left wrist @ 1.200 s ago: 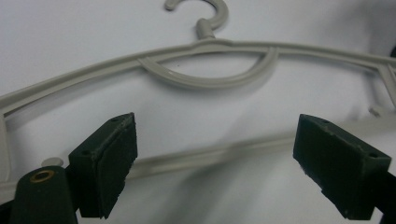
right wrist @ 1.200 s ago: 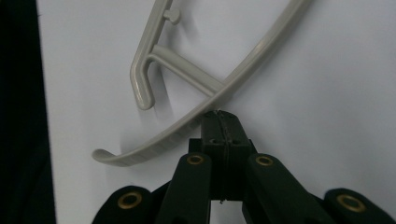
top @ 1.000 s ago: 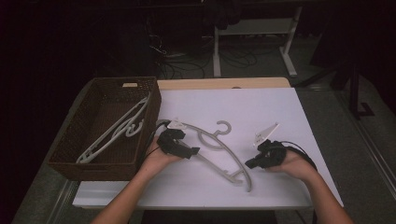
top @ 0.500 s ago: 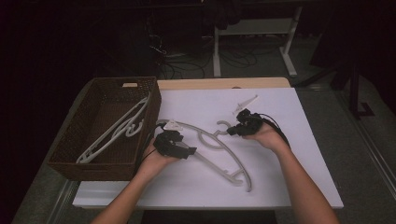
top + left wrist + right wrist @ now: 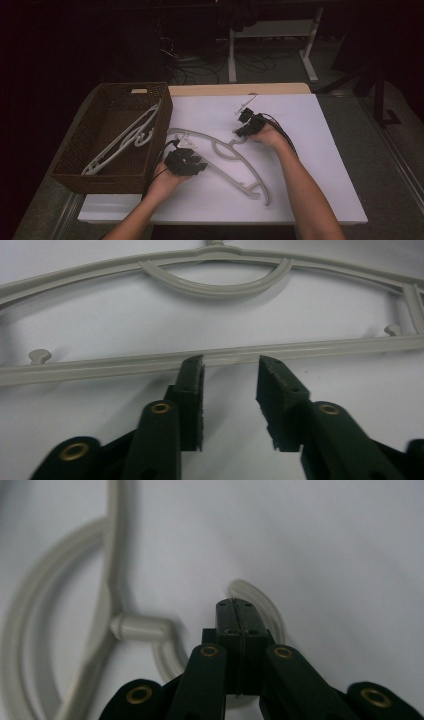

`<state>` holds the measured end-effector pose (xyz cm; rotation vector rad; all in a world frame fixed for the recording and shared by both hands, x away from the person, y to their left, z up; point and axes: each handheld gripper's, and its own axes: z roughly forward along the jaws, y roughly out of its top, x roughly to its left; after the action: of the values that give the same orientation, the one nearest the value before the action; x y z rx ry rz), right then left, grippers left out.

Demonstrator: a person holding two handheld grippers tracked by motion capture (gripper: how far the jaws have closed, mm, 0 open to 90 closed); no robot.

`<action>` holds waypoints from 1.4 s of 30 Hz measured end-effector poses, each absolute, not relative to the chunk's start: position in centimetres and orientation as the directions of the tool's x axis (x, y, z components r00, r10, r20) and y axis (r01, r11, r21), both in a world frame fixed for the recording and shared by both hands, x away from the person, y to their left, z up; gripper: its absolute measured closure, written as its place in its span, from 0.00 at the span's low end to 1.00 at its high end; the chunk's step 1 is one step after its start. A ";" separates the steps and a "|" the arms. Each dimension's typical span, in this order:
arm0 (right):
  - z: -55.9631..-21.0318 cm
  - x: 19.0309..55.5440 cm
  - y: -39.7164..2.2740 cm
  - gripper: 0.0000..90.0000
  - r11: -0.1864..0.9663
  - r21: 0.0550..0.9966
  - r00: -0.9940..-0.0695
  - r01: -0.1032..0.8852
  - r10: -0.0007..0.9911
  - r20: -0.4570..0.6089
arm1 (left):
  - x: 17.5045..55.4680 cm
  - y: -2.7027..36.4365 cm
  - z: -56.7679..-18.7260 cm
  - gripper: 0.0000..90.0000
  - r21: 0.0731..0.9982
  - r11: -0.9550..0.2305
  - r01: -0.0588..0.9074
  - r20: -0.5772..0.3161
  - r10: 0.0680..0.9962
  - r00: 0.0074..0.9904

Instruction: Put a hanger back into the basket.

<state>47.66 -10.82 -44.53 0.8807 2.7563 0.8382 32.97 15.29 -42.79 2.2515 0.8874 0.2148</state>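
A person seated at the near edge of a white-topped table (image 5: pixel 310 165) works with a black two-jaw gripper in each hand. A pale grey plastic clothes hanger (image 5: pixel 235 162) lies flat on the white surface near the middle of the table, running from far left to near right, its hook pointing toward the far side. The left gripper (image 5: pixel 186 162) sits just near of the hanger's left arm. In the left gripper view (image 5: pixel 230 385) its jaws have just been closing and now stand partly apart, their tips meeting the hanger's straight lower bar (image 5: pixel 215 359), which crosses the gap between them; the pads do not press on it, and the space between the jaws is bare table. The right gripper (image 5: pixel 245 125) rests at the hanger's hook, on its far side. In the right gripper view (image 5: pixel 235 607) its jaws are pressed fully together with nothing between them, their tip lying over the curved hook (image 5: pixel 260 605). At the left of the table stands a dark brown woven wicker basket (image 5: pixel 90 170), holding a second pale hanger (image 5: pixel 125 142) that leans diagonally inside it.
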 end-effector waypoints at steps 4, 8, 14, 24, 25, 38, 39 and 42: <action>-44.4 47.6 -11.1 0.99 0.673 0.538 -0.813 0.507 0.581 0.039 | 33.0 15.3 -42.8 0.63 0.664 -0.522 0.535 -0.092 0.654 0.751; -44.2 47.2 -11.5 0.99 0.701 0.509 -0.816 0.499 0.578 0.006 | 33.1 15.4 -42.8 0.61 0.669 -0.515 0.536 -0.091 0.659 0.747; -44.1 46.3 -13.4 0.99 0.706 0.489 -0.801 0.512 0.598 -0.025 | 33.3 15.6 -42.8 0.58 0.670 -0.511 0.539 -0.092 0.664 0.743; -44.1 44.1 -18.8 0.99 0.667 0.479 -0.748 0.570 0.663 -0.033 | 33.4 15.2 -43.0 0.57 0.661 -0.522 0.540 -0.091 0.658 0.748; -44.1 43.9 -19.4 0.99 0.663 0.479 -0.742 0.576 0.670 -0.035 | 33.4 15.2 -43.0 0.57 0.661 -0.522 0.539 -0.090 0.658 0.747; -43.0 39.5 -23.3 0.99 0.611 0.561 -0.750 0.559 0.661 0.028 | 33.5 15.1 -42.9 0.42 0.676 -0.518 0.524 -0.103 0.638 0.763; -43.0 39.0 -23.4 0.99 0.613 0.562 -0.758 0.555 0.652 0.036 | 33.6 15.1 -42.9 0.39 0.679 -0.519 0.520 -0.103 0.634 0.766; -43.2 37.1 -23.5 0.99 0.629 0.560 -0.781 0.539 0.622 0.053 | 33.6 15.1 -42.8 0.32 0.690 -0.516 0.508 -0.103 0.625 0.774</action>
<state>37.12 -23.48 -43.19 0.9691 2.7017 0.8564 33.60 15.06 -42.80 2.2269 0.8386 0.2034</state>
